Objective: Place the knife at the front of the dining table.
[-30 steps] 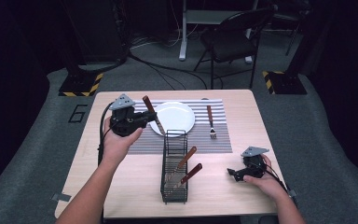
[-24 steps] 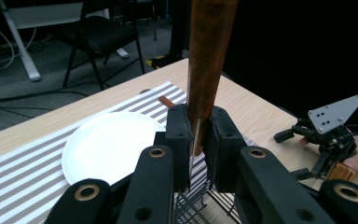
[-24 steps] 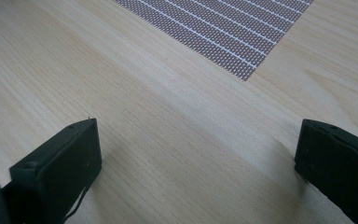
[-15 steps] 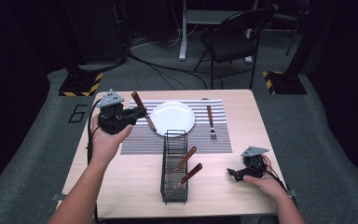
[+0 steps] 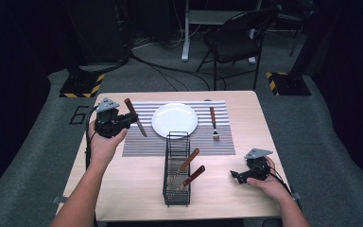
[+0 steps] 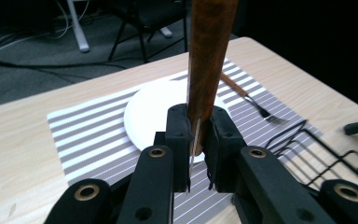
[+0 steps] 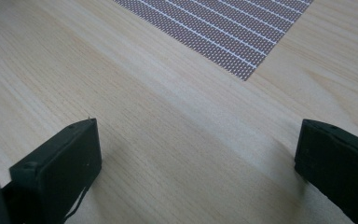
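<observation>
My left gripper (image 5: pixel 131 119) is shut on a knife (image 5: pixel 136 121) with a brown wooden handle, held above the left end of the striped placemat (image 5: pixel 217 145). In the left gripper view the jaws (image 6: pixel 197 140) clamp the thin blade just below the handle (image 6: pixel 210 51), which points up and away. A white plate (image 5: pixel 174 119) sits mid-mat, also seen as the plate (image 6: pixel 151 109). A fork (image 5: pixel 213 124) lies right of it. My right gripper (image 5: pixel 237 175) rests open near the table's front right; its jaws (image 7: pixel 196 154) stand wide apart over bare wood.
A black wire caddy (image 5: pixel 177 168) stands at the table's front middle with two wooden-handled utensils (image 5: pixel 187 163) leaning in it. Its rim (image 6: pixel 307 140) shows beyond the fork (image 6: pixel 254 100). A chair (image 5: pixel 236 40) and cables lie on the floor past the far edge.
My left gripper has carried the knife leftward, from beside the plate's left rim to over the placemat's left end. The right gripper has stayed put.
</observation>
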Demonstrator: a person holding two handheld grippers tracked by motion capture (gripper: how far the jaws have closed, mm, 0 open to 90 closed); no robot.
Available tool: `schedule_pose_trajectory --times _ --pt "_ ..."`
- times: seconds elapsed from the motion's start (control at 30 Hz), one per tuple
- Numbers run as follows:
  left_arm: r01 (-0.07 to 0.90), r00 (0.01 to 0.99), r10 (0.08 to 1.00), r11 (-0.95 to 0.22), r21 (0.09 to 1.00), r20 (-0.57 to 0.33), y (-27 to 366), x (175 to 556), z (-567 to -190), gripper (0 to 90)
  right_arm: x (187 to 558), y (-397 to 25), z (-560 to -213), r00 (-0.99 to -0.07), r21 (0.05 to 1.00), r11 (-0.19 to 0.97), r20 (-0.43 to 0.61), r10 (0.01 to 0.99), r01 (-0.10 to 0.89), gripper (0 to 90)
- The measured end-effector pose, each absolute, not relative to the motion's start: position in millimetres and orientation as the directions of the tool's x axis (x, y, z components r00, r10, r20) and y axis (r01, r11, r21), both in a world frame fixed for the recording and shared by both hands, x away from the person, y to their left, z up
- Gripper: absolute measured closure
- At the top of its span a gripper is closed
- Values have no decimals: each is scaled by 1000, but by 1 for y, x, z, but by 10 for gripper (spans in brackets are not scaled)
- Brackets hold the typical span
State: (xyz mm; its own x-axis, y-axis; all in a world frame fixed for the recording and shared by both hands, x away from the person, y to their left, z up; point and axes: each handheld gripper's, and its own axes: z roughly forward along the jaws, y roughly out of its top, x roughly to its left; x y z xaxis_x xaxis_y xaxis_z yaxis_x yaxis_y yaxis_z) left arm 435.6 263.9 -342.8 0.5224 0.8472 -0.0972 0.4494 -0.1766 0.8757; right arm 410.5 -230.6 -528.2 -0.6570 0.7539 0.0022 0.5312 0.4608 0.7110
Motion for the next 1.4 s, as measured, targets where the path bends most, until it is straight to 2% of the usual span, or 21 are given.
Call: schedule_pose_trajectory --times 0.47,0.93,1.4 --pt "536 440 893 -175 826 -96 279 452 -386 807 410 -231 -528 -657 711 461 2 754 531 0" --pt "583 405 912 -201 787 -68 278 469 -403 807 411 -231 -528 -657 711 461 2 754 531 0" --pt "603 370 924 -158 782 -99 277 490 -413 807 411 -231 -528 -657 711 461 2 754 531 0"
